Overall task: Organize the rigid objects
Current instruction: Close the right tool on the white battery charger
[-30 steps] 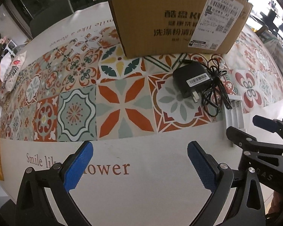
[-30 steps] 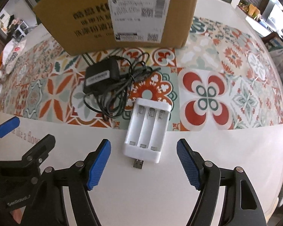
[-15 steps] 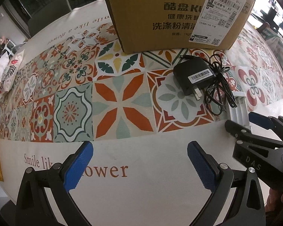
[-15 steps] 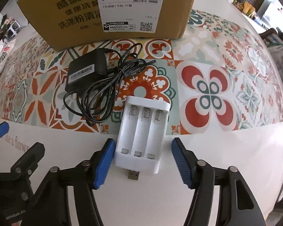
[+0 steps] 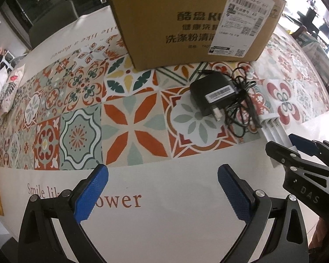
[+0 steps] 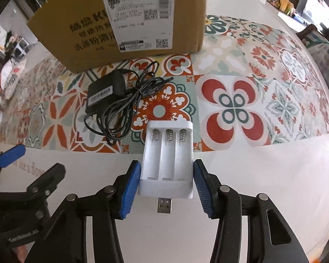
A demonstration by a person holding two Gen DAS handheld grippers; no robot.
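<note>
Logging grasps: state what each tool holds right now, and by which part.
Right tool: closed on the white battery charger, pads on its two long sides near the USB plug end; charger not visibly lifted. Left tool: open, holding nothing.

Both views evenly lit, soft daylight. Windows blown out at upper right of frame. Dim room at upper left. Strong fisheye bending, black vignette in corners. Cardboard box label print slightly blurred. Faint soft shadows under box and under black adapter. Mild sheen on white bench cloth, lower right.
</note>
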